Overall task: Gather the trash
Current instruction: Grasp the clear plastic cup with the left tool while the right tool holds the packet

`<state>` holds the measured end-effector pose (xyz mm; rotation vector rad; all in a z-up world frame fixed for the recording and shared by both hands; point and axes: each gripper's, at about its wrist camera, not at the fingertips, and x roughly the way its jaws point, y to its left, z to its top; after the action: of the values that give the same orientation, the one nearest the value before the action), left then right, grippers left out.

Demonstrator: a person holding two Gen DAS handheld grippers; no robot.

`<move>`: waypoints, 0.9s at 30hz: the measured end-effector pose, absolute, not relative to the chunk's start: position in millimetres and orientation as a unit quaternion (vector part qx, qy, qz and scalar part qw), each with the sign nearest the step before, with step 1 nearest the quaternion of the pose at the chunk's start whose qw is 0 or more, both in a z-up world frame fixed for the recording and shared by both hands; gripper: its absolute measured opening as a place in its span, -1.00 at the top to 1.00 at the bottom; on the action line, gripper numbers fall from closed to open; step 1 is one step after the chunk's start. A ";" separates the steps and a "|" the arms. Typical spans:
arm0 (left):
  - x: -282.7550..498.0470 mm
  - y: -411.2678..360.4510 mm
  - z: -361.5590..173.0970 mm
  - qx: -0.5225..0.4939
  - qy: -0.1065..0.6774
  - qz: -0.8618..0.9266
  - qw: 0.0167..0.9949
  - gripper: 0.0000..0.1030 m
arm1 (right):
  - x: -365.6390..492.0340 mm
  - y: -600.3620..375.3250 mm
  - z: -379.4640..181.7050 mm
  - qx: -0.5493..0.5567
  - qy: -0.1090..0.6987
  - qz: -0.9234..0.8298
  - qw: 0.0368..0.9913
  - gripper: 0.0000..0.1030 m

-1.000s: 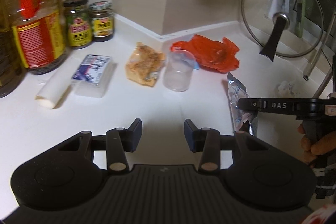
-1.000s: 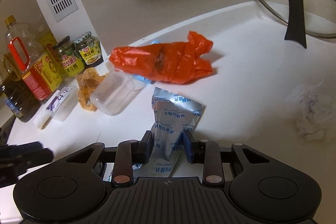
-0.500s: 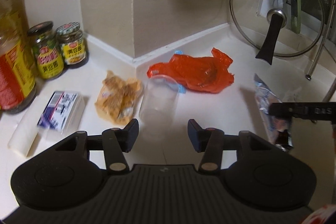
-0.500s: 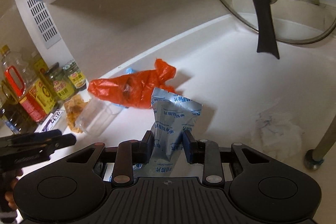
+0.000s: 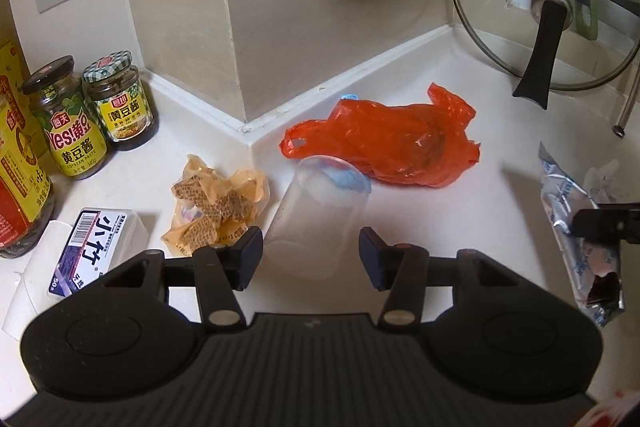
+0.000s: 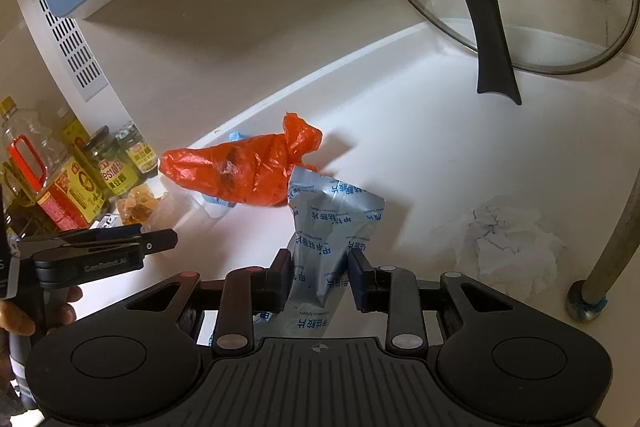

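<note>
A clear cup (image 5: 316,211) lies at twelve o'clock between the just-widened, untouching jaws of the left gripper (image 5: 311,255), tilted downward. A foil packet (image 6: 328,227) is clamped by the right gripper (image 6: 320,277).

We are seeing a silver foil tablet pouch (image 6: 334,227) with blue print standing upright, a clear plastic cup (image 5: 318,217) lying on its side, a crumpled orange plastic bag (image 5: 384,143), a yellowish snack wrapper (image 5: 218,205) and a crumpled white tissue (image 6: 508,247) lying on the white counter (image 5: 500,131).
</note>
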<state>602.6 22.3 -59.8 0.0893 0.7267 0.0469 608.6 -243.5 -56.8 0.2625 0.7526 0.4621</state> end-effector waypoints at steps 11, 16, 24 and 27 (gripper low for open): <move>613.7 13.3 -65.9 0.103 0.350 0.020 0.931 -0.17 | 608.7 -244.8 -58.3 0.133 0.365 0.228 0.893 0.39; 615.1 7.0 -72.4 0.129 0.356 0.022 0.925 0.04 | 609.0 -246.4 -58.9 0.136 0.366 0.230 0.891 0.39; 602.5 -2.9 -68.3 0.123 0.356 0.013 0.926 0.07 | 605.9 -248.7 -61.3 0.138 0.369 0.240 0.887 0.39; 596.0 -6.7 -65.1 0.119 0.357 0.016 0.926 0.07 | 604.5 -250.5 -62.3 0.140 0.368 0.247 0.885 0.39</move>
<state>596.0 -6.7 -65.1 0.2435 0.7330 0.0328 604.5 -250.5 -62.3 0.2916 0.7662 0.5140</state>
